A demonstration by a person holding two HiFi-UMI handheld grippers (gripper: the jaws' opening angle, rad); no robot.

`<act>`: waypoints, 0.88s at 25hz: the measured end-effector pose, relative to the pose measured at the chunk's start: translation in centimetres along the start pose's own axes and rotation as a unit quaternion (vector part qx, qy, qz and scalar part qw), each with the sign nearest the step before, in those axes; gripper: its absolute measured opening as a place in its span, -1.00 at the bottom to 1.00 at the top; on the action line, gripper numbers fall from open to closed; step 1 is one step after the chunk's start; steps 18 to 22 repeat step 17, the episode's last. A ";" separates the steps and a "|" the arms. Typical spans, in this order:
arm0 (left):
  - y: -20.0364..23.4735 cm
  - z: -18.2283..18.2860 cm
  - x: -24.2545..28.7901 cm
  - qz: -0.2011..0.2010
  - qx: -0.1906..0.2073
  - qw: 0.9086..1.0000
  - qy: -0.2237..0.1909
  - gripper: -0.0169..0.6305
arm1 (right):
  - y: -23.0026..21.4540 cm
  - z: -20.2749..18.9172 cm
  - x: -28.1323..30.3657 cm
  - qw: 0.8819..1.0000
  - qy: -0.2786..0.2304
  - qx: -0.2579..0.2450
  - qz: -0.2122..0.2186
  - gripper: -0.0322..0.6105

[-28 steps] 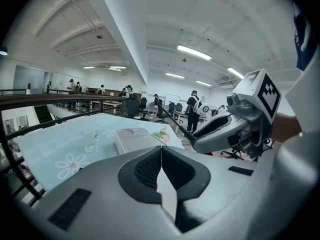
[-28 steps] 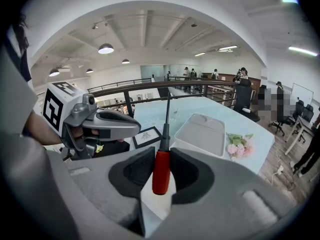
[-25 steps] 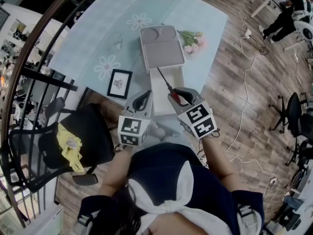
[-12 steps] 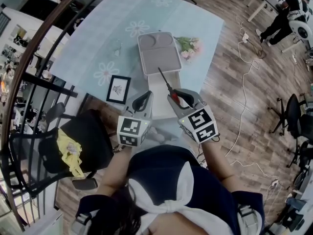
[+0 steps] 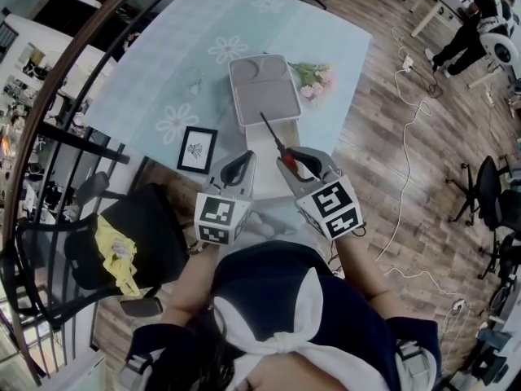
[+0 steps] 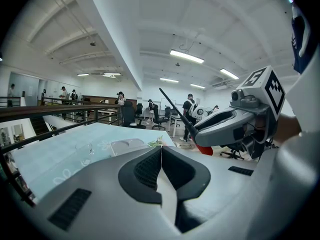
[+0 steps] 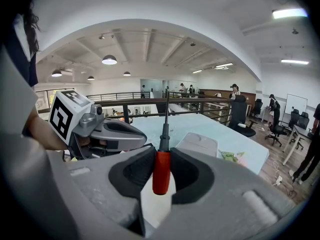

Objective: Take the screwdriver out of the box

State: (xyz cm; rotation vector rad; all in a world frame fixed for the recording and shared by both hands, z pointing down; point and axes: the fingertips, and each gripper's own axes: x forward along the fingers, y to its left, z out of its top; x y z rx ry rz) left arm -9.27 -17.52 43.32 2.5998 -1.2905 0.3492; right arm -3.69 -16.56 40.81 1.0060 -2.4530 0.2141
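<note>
My right gripper [image 7: 161,170] is shut on the red handle of the screwdriver [image 7: 162,169], whose black neck and thin shaft stick up and away from the jaws. In the head view the screwdriver [image 5: 278,142] points from the right gripper [image 5: 295,162] toward the grey box [image 5: 262,88], which lies with its lid down on the pale blue table [image 5: 163,63]. My left gripper [image 5: 237,168] hangs just left of the right one, jaws shut with nothing between them [image 6: 161,156]. In the left gripper view the right gripper [image 6: 200,134] shows with the screwdriver [image 6: 176,109] slanting up.
A small black-framed picture [image 5: 197,149] lies left of the box, pink flowers [image 5: 316,75] to its right. A drinking glass [image 5: 194,76] stands farther left. A black chair with a yellow cloth [image 5: 114,251] stands beside the table. Cables [image 5: 411,137] trail over the wooden floor.
Both grippers have risen a little with the screwdriver in the right one; its tip stands slightly farther from the box than before.
</note>
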 end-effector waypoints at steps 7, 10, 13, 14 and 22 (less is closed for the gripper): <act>-0.1 -0.7 0.0 0.001 -0.006 1.000 0.004 -0.89 | -0.2 -0.1 0.0 1.000 -0.004 0.004 -0.005 -0.61; -0.2 -0.7 0.1 0.000 -0.006 1.000 0.005 -0.89 | -0.3 -0.3 0.0 1.000 -0.002 0.006 -0.005 -0.61; -0.2 -0.7 0.3 0.000 -0.005 1.000 0.008 -0.89 | -0.5 -0.6 0.2 1.000 0.001 0.008 -0.006 -0.61; -0.2 -0.7 0.3 -0.001 -0.005 1.000 0.009 -0.89 | -0.5 -0.7 0.3 1.000 0.002 0.008 -0.006 -0.61; 0.0 -1.0 0.4 0.000 -0.006 1.000 0.008 -0.89 | -0.5 -0.9 0.5 1.000 0.004 0.009 -0.007 -0.61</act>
